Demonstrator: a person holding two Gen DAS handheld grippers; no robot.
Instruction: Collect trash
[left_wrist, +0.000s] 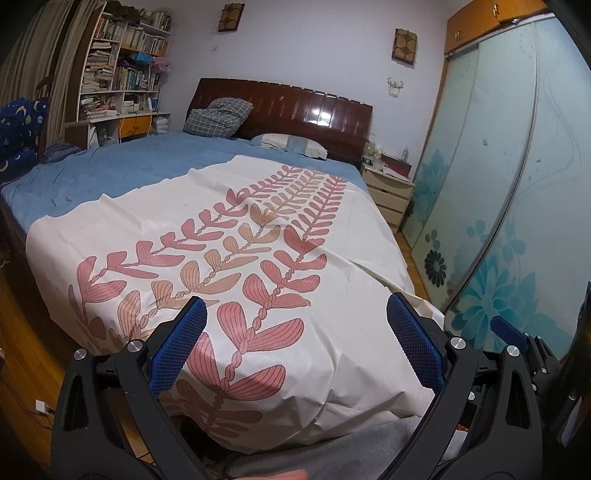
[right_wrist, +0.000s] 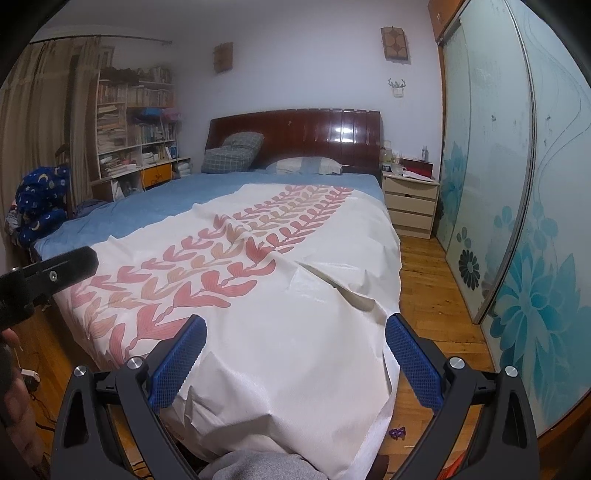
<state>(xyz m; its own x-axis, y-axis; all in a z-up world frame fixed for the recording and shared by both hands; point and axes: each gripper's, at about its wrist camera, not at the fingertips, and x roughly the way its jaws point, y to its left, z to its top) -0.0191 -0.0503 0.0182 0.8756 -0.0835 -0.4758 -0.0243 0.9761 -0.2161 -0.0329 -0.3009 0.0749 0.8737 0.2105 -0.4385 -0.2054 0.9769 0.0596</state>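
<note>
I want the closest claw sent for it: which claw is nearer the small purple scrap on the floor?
Right. The right claw hangs open almost above the purple scrap by the bed's corner; the left claw, also open, faces the bedspread's middle.

Home bedroom. Ahead of me a double bed, dark wooden headboard, pillows at the far end. Far left, crammed bookshelf and curtains. Right, sliding floral wardrobe doors; bedside drawers beside the bed. Wooden floor.

Cloth on bed; nightstand right; bookshelf left.
</note>
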